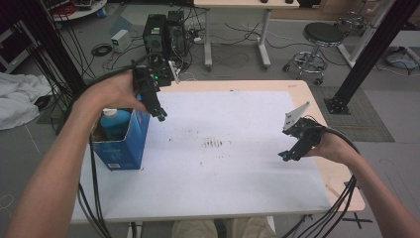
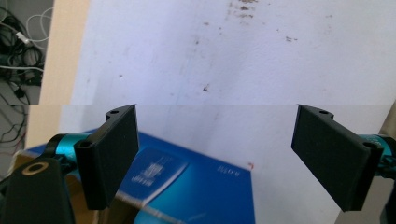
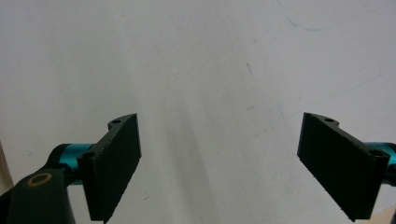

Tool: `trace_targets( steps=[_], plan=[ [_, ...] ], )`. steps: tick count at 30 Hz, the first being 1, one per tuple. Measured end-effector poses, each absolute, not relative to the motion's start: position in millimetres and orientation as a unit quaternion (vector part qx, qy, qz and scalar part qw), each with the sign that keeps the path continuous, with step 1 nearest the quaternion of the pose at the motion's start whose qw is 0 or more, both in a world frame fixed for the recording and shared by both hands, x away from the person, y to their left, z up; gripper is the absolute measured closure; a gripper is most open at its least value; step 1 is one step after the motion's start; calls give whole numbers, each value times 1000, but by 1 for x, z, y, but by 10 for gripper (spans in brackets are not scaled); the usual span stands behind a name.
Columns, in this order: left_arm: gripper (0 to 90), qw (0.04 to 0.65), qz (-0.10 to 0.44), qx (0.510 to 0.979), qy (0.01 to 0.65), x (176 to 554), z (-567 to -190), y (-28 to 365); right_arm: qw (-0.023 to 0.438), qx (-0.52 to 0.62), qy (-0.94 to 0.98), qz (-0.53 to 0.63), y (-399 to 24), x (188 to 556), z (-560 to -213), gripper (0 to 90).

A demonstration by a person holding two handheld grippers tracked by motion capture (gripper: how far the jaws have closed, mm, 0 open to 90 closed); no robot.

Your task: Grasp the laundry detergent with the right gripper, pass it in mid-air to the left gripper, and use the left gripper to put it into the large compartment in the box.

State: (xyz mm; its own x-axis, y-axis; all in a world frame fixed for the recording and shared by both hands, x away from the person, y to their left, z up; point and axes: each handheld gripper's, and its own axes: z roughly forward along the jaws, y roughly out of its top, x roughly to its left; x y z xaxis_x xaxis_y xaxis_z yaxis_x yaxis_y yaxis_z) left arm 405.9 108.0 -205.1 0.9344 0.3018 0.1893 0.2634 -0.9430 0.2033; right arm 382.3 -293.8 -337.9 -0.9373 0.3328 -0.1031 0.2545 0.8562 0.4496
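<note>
An open-topped blue cardboard box point(image 1: 124, 146) stands at the left edge of the white mat point(image 1: 223, 168). A blue bottle point(image 1: 114, 124) with a white cap stands inside it. My left gripper point(image 1: 161, 117) hangs open just above and to the right of the box's far corner, with nothing between its jaws. In the left gripper view the open left gripper point(image 2: 217, 114) looks down on the mat, with the blue box point(image 2: 210, 186) low in the picture. My right gripper point(image 1: 286, 156) is held open over the mat's right side. The right gripper point(image 3: 219, 121) faces bare white mat.
The wooden table point(image 1: 341, 186) shows along the mat's right and far edges. On the floor behind the table are computer towers point(image 1: 163, 32), cables and a round stool point(image 1: 322, 37). A black frame post point(image 1: 369, 54) rises at the right, and a white cloth point(image 1: 20, 99) lies at the left.
</note>
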Motion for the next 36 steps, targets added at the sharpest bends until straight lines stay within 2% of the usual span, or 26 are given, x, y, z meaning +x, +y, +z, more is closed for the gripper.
trace_targets(
  steps=[9, 21, 36],
  plan=[
    [151, 84, 85, 985, 127, 408, -242, 79, 93, 155, 960, 215, -292, 380, -336, 127],
    [152, 72, 82, 986, 129, 405, -267, 65, 104, 158, 958, 214, -293, 377, -326, 127],
    [151, 72, 76, 986, 127, 403, -275, 63, 108, 156, 958, 215, -292, 378, -324, 127]
  ],
)
